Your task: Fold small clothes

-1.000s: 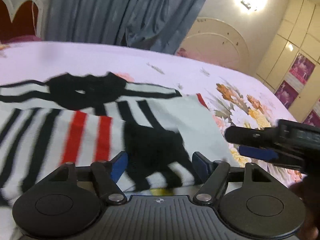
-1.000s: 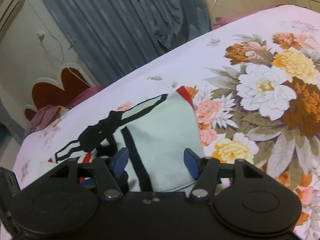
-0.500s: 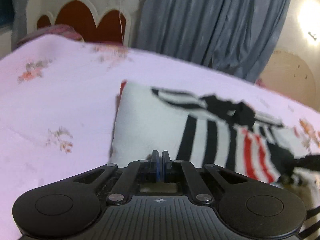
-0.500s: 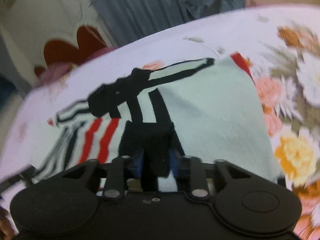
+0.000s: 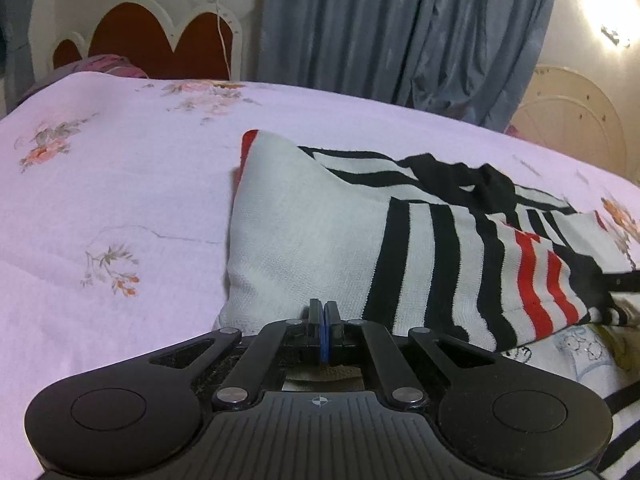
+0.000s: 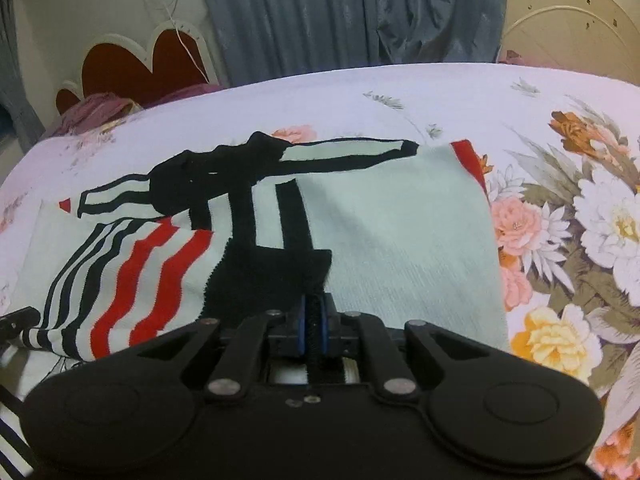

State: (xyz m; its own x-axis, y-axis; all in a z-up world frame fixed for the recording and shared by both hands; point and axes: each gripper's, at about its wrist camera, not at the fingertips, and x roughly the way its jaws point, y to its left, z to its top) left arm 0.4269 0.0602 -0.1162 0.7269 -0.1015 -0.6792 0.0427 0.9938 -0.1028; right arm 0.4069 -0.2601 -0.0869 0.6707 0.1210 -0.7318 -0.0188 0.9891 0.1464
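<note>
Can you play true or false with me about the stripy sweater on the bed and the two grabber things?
1. The sweater lies on a flowery bedsheet. True.
2. The right hand-held gripper is wide open above the sweater. False: it has just been closing and now pinches a black part of the sweater.
3. The sweater has only blue stripes. False: its stripes are black and red on a pale knit.
4. The left hand-held gripper is shut at the sweater's near edge. True; whether cloth is caught between its pads is hard to tell.
5. Grey-blue curtains hang behind the bed. True.
6. The sweater is on a hanger. False: it is spread on the bed.
</note>
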